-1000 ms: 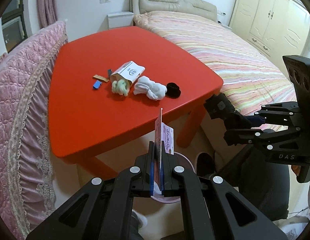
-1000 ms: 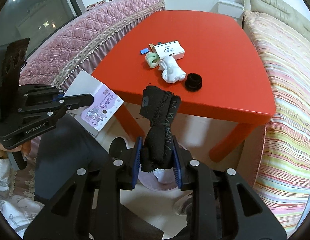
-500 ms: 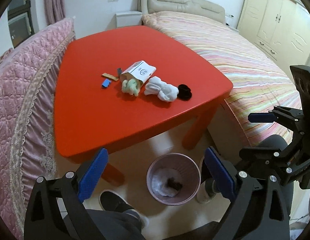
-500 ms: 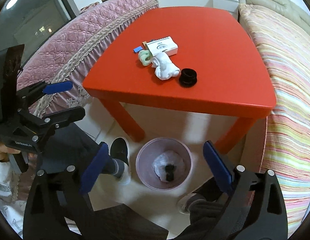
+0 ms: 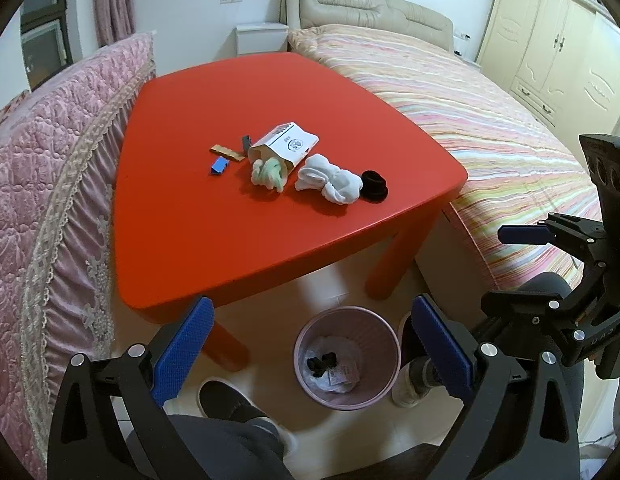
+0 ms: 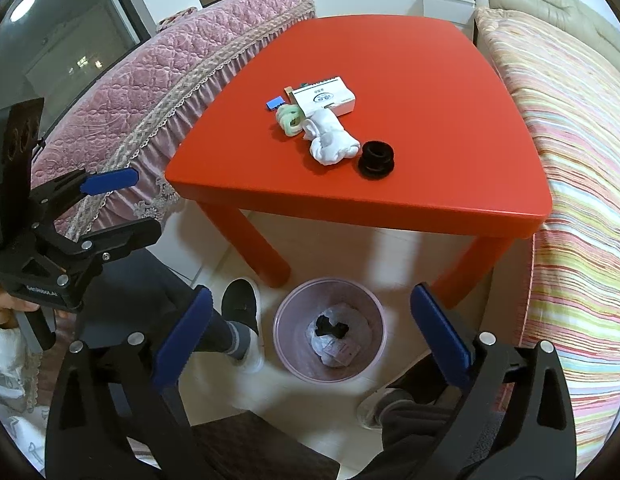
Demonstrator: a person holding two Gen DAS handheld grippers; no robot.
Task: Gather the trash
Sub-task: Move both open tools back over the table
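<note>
Left wrist view is showing the left gripper [image 5: 310,344] hanging with its jaws wide apart and holding nothing, directly above the pink bin [image 5: 347,356] on the floor. Right wrist view is showing the right gripper [image 6: 310,332] doing the same: jaws spread, nothing between them, the bin [image 6: 329,330] lying just beyond and below. Crumpled paper and a dark item are sitting in the bin's bottom.

From both pairs of jaws, the remaining trash is lying up and farther away, on the red worktop [image 5: 214,216]. Nearest the near edge is a black ring-shaped cap [image 6: 376,159], and touching it on the left is a white bundled sock [image 6: 329,141], its long axis running from the near right toward the far left. Behind that, a pale green wad [image 5: 268,172] is spilling from the mouth of a white carton [image 5: 286,146], which is lying on its side. Farther left, a small blue scrap [image 5: 219,165] and a tan strip [image 5: 226,153] are lying well apart from the cap.

Judging by the layout, the cap and sock are lying closer to the right gripper, the blue scrap and strip closer to the left one; either must rise over the worktop's near edge first.

A pink quilted sofa [image 6: 158,76] is flanking the worktop on the left, a striped bed [image 5: 469,112] on the right, and cream wardrobes [image 5: 561,40] are standing at the far right.
</note>
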